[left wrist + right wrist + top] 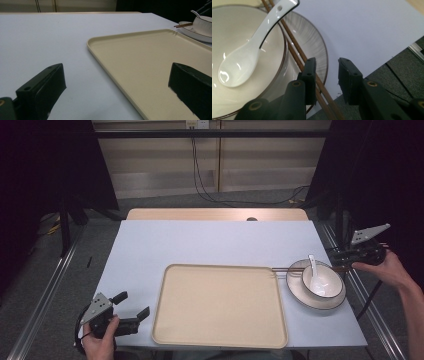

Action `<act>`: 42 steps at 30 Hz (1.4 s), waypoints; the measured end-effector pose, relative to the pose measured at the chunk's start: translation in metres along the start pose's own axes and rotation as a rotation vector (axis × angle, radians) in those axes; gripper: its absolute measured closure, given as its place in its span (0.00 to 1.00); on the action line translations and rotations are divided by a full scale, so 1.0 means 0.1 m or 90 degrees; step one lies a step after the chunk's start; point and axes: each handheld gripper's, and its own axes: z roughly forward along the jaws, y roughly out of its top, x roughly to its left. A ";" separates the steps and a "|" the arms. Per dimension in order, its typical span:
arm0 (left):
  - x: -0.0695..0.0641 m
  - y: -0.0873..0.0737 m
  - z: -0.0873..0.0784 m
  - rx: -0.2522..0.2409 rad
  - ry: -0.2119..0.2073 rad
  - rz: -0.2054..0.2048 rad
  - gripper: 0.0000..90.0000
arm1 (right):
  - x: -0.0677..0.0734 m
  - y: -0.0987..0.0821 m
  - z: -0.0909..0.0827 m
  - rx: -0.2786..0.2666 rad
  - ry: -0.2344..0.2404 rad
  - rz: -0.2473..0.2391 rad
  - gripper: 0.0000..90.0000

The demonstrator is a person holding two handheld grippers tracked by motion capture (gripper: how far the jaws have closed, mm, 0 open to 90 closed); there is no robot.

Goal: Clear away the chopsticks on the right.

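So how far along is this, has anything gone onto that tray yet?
Not yet. The tray is bare. The right gripper is closing in around the chopsticks lying across the plate; its jaws don't pinch them yet. Bowl and spoon remain, and the left gripper waits open.

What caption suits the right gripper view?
Right gripper closing over chopsticks beside a bowl holding a spoon.
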 end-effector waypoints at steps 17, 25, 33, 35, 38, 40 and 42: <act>0.01 0.00 0.01 0.004 0.001 0.000 0.01 | 0.04 0.05 0.21 0.040 0.039 -0.032 0.82; 0.01 0.00 0.00 0.004 0.003 0.000 0.01 | 0.03 0.07 0.29 0.051 0.045 -0.048 0.85; 0.01 -0.01 0.00 0.005 0.006 0.000 0.01 | 0.02 0.07 0.36 0.046 0.055 -0.060 0.89; 0.01 0.00 0.00 0.005 0.006 0.000 0.01 | 0.02 0.08 0.37 0.045 0.052 -0.065 0.90; 0.02 -0.01 0.00 0.005 0.005 -0.001 0.01 | 0.01 0.08 0.38 0.043 0.053 -0.079 0.95; 0.02 -0.01 0.00 0.005 0.006 -0.002 0.01 | 0.02 0.08 0.38 0.049 0.050 -0.077 0.95; 0.02 -0.01 0.00 0.006 0.006 -0.001 0.01 | 0.02 0.08 0.38 0.046 0.048 -0.086 0.95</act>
